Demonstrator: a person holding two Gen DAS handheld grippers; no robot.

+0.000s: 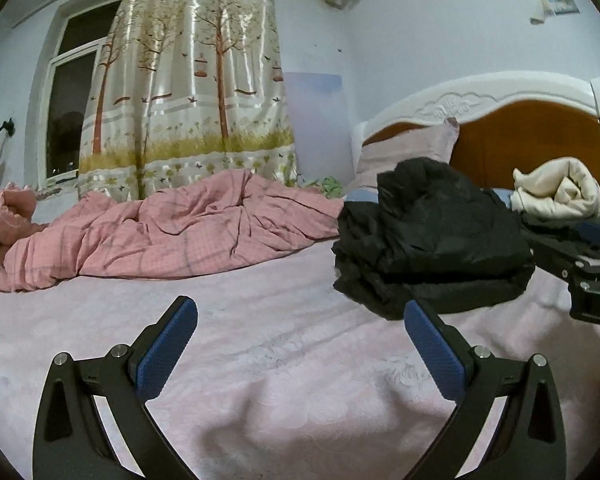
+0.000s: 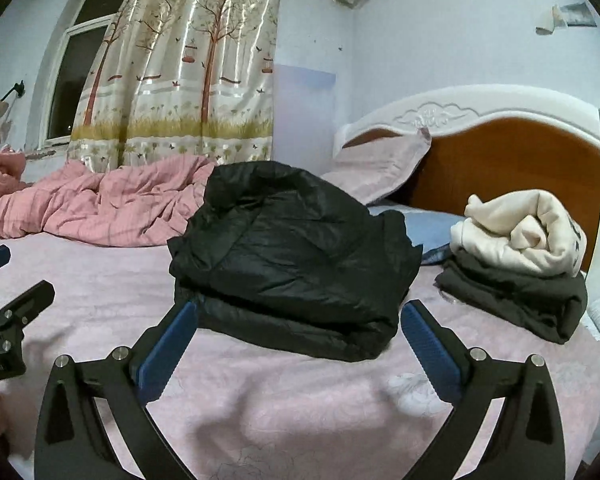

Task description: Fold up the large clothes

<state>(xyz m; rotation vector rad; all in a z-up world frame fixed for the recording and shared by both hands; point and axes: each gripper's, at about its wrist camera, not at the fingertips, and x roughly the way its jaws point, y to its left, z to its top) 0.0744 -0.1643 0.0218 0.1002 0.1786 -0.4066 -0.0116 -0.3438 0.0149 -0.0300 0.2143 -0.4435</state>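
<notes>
A black padded jacket (image 2: pixel 296 256) lies folded in a thick bundle on the pink bed sheet (image 2: pixel 300 408); it also shows in the left wrist view (image 1: pixel 432 236), right of centre. My right gripper (image 2: pixel 298 312) is open and empty, its blue pads just short of the bundle's near edge. My left gripper (image 1: pixel 300 312) is open and empty above bare sheet (image 1: pixel 260 360), left of the jacket. The right gripper's body shows at the right edge of the left wrist view (image 1: pixel 588 268). The left gripper's finger shows at the left edge of the right wrist view (image 2: pixel 8 312).
A cream garment (image 2: pixel 520 232) lies rolled on a folded dark grey one (image 2: pixel 516 296) near the headboard (image 2: pixel 500 160). A crumpled pink quilt (image 1: pixel 160 236) lies along the far side. A pink pillow (image 2: pixel 380 168) leans on the headboard. A curtain (image 1: pixel 188 80) and a window (image 1: pixel 72 92) are behind.
</notes>
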